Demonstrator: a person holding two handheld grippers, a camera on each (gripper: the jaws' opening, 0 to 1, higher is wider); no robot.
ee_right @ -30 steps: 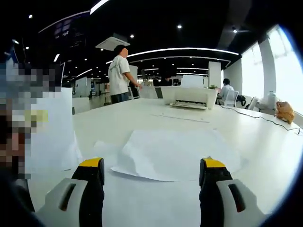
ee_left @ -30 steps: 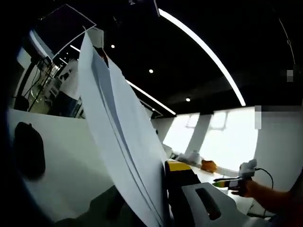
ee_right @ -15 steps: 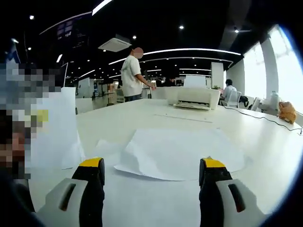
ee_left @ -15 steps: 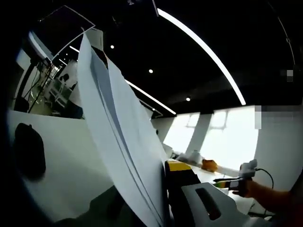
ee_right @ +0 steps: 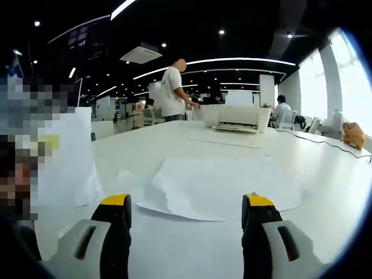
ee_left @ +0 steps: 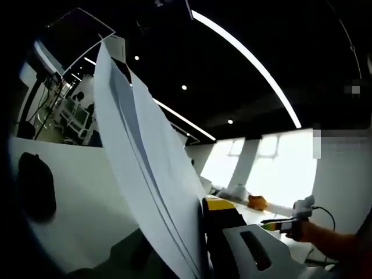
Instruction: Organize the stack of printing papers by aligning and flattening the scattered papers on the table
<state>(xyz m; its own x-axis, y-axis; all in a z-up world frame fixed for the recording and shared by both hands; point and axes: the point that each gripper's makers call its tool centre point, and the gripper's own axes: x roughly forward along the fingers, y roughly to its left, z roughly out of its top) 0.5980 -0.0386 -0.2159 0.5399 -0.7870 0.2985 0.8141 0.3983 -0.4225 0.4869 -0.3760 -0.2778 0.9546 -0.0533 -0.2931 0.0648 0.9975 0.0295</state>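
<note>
Since the earlier frames, a person in a white shirt is walking rightward behind the table toward the printer, while the papers and both grippers are sitting much as they were, apart from a slight drift of the cameras.

In the left gripper view, the left gripper is pinching a thin sheaf of printing papers on edge, jaws closed tight on the lower part, so the sheets are rising upright and fanning a little at the top. The same sheaf is showing at the left of the right gripper view, standing on the white table.

The right gripper is hanging low over the table with its jaws wide apart and nothing between them; the loose sheets are lying flat just ahead, overlapping and skewed.

By my judgement the gathering step is under way: part of the stack is collected and being held upright, and the scattered sheets are still waiting. The next move is calling for the right gripper to slide under or nip an edge of those sheets and bring them to the held sheaf, then squaring the edges against the tabletop.

No readable writing or brand mark is showing.
</note>
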